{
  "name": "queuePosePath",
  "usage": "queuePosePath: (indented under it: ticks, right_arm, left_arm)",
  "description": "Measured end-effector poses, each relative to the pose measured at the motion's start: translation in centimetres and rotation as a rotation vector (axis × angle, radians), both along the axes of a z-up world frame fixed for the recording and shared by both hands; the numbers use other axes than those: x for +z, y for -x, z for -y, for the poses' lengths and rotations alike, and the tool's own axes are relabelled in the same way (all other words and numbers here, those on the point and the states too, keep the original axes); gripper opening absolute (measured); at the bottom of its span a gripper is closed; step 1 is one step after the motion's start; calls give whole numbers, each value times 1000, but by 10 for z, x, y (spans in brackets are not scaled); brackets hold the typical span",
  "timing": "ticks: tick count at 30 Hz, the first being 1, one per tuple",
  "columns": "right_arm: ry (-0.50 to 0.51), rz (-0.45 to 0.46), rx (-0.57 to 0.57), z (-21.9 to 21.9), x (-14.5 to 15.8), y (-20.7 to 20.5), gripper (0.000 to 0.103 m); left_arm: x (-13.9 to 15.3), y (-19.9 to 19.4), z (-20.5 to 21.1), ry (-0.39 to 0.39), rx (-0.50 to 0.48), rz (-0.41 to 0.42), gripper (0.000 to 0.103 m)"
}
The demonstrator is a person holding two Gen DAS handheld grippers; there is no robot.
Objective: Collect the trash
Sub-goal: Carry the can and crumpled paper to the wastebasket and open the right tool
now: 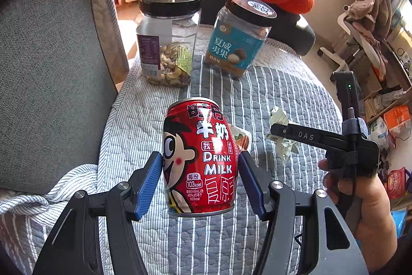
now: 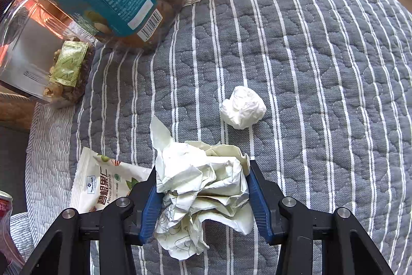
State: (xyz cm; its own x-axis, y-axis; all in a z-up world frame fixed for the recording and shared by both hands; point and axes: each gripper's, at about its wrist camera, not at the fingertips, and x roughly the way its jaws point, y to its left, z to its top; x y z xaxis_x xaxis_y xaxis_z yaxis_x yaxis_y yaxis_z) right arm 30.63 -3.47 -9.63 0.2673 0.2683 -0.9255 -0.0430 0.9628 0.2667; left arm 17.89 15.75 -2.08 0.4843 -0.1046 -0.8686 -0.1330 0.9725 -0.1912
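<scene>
Trash lies across the striped quilt. My left gripper pinches the red milk can upright, clear of the cover. To its right, my right gripper brackets the crumpled cream paper, pads seemingly touching its edges, though I cannot tell whether they bite. The loose wad could spring free if the squeeze is shallow. The pecan wrapper lies just beside the left finger and might get snagged. A white tissue ball waits beyond; two nut jars stand well back.
</scene>
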Motion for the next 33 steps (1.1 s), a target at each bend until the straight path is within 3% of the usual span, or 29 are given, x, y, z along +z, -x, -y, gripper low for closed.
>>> queuePosePath:
  ticks: [12, 23, 33]
  right_arm:
    - [49, 105, -37, 75, 64, 70, 54]
    - [82, 143, -93, 157, 79, 110, 54]
    - [101, 132, -273, 265, 82, 120, 54]
  left_arm:
    - [30, 18, 63, 1, -111, 80, 64]
    - [42, 16, 137, 2, -231, 113, 64]
    - [36, -1, 228, 21, -347, 108, 64]
